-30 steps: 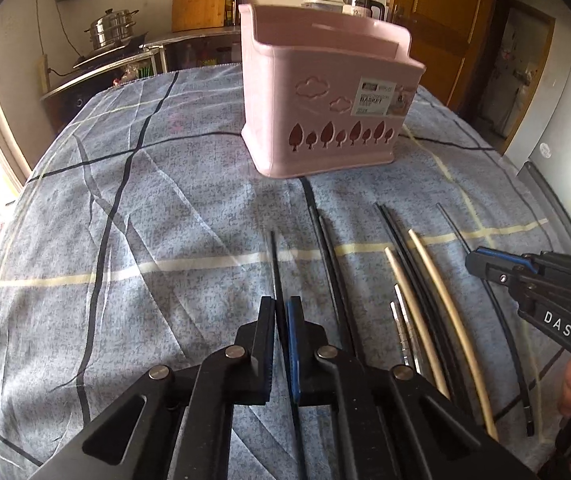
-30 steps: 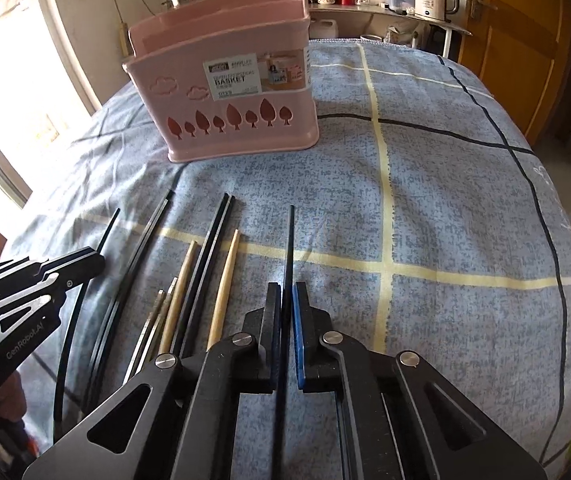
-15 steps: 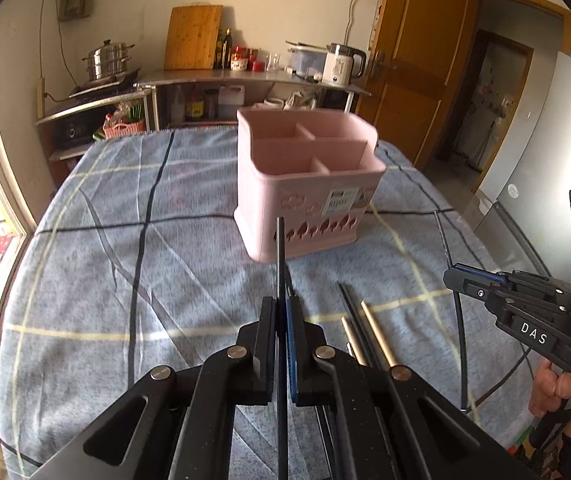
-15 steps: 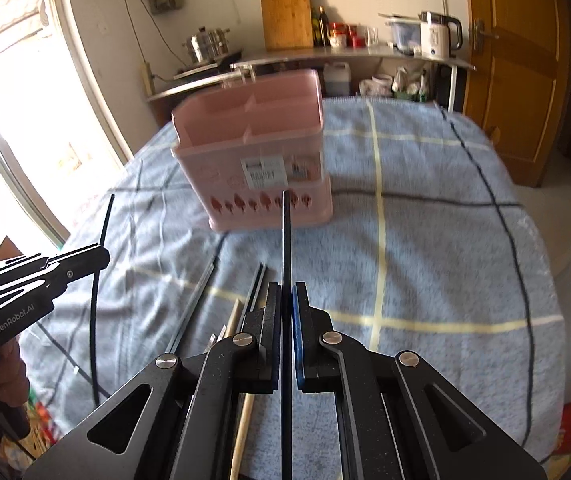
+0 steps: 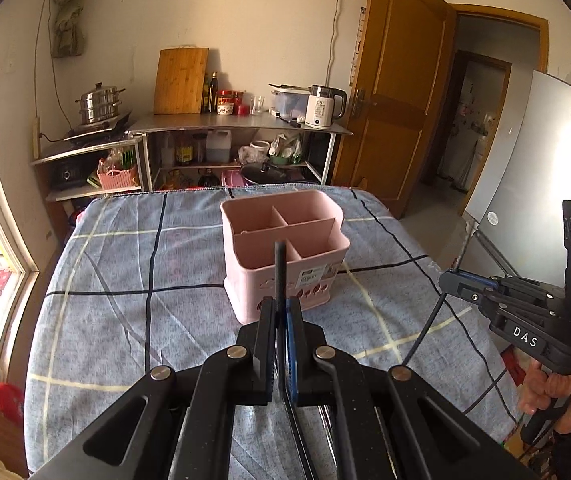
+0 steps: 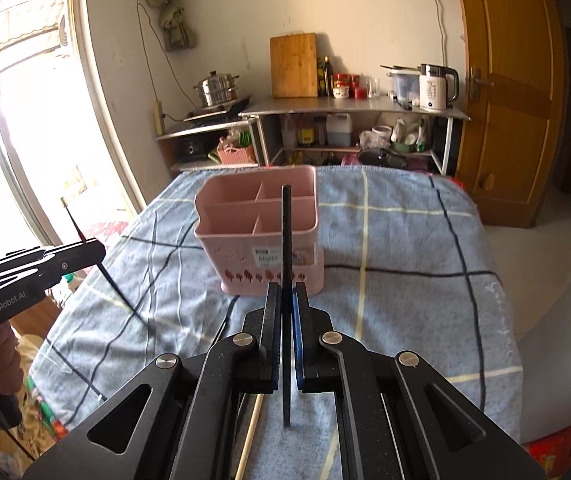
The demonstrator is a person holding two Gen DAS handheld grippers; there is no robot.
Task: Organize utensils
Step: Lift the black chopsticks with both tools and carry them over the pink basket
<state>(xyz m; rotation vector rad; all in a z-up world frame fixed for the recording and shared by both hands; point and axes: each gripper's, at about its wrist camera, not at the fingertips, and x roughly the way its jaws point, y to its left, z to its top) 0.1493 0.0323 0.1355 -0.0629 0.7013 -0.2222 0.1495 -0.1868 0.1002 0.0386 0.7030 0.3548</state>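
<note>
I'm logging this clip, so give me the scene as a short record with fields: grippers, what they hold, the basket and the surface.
left gripper: jaws shut on a black chopstick
right gripper: jaws shut on a second black chopstick
basket: pink, four compartments, nothing seen inside, upright on the cloth
cloth: blue-grey with dark and pale lines
left on cloth: a pale chopstick beneath the right gripper

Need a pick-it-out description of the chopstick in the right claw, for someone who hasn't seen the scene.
Start at the blue checked tablecloth and the pink divided basket standing on it. In front of the basket, the right claw is shut on a black chopstick, held off the table. Unlike the pale wooden chopstick lying on the cloth below, it is black and raised; the left claw holds another black one.
</note>
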